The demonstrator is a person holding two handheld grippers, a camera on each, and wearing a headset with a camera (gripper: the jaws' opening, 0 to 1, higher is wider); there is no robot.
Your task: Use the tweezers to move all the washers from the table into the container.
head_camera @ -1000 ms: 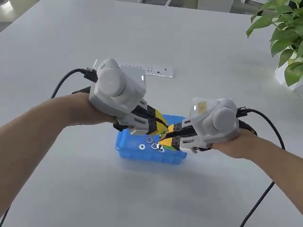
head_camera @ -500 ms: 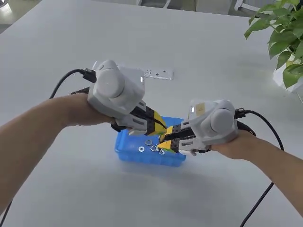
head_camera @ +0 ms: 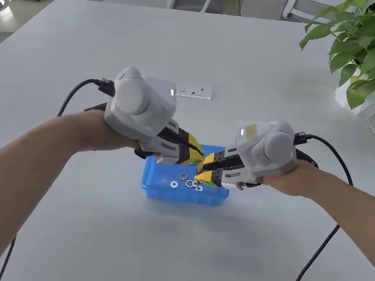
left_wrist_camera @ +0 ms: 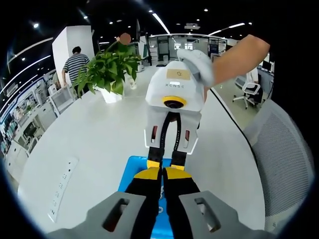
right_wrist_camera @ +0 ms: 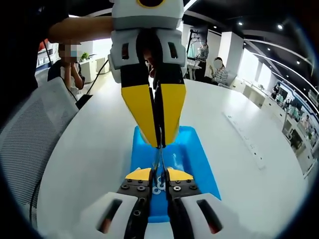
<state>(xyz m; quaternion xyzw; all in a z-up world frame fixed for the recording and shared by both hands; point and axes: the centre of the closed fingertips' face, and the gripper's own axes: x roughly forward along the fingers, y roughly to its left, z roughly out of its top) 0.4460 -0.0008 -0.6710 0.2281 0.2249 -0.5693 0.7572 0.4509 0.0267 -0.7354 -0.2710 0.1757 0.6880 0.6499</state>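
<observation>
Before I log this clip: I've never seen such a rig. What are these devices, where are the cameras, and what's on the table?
No robot here: a person holds a two-jaw gripper in each hand. The head view comes from a headset camera looking down; each round picture comes from a camera on one gripper, looking along its jaws. The left gripper and right gripper face each other, tips close, over a blue container on the white table. Several washers lie inside it. In the right gripper view a thin metal piece, apparently the tweezers, sticks out of the left gripper's shut yellow jaws toward the right gripper's jaws; whether those pinch it I cannot tell. A power strip and a leafy plant sit farther back.
</observation>
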